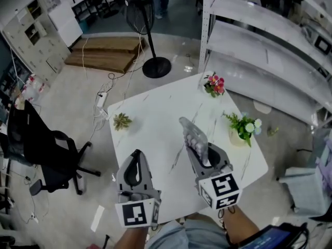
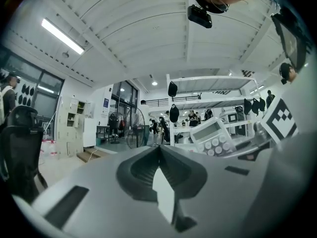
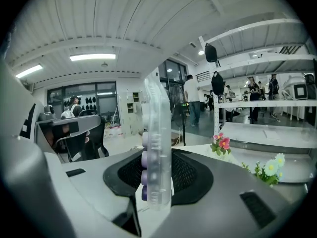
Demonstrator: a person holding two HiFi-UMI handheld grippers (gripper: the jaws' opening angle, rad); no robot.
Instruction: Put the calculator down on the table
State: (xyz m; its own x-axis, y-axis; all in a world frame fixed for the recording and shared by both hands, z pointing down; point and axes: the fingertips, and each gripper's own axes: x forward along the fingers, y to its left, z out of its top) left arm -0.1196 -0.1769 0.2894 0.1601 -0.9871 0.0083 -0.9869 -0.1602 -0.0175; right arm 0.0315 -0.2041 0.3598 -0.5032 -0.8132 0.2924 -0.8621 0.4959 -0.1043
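My right gripper (image 1: 205, 152) is shut on the calculator (image 1: 193, 135), a pale translucent case with purple keys. It is held on edge above the white table (image 1: 155, 108), right of the middle, its free end pointing away from me. In the right gripper view the calculator (image 3: 156, 148) stands upright between the jaws of the right gripper (image 3: 157, 157), keys facing left. My left gripper (image 1: 137, 153) hovers over the table's near left part, shut and holding nothing. In the left gripper view the left gripper (image 2: 159, 148) has its tips together, and the calculator (image 2: 214, 135) shows off to the right.
On the table stand a pink flower pot (image 1: 214, 84) at the far side, a white-flowered plant (image 1: 243, 127) at the right and a small succulent (image 1: 122, 121) at the left. A black office chair (image 1: 46, 149) is left of the table, a fan stand (image 1: 155, 66) beyond it, and shelving (image 1: 270, 51) to the right.
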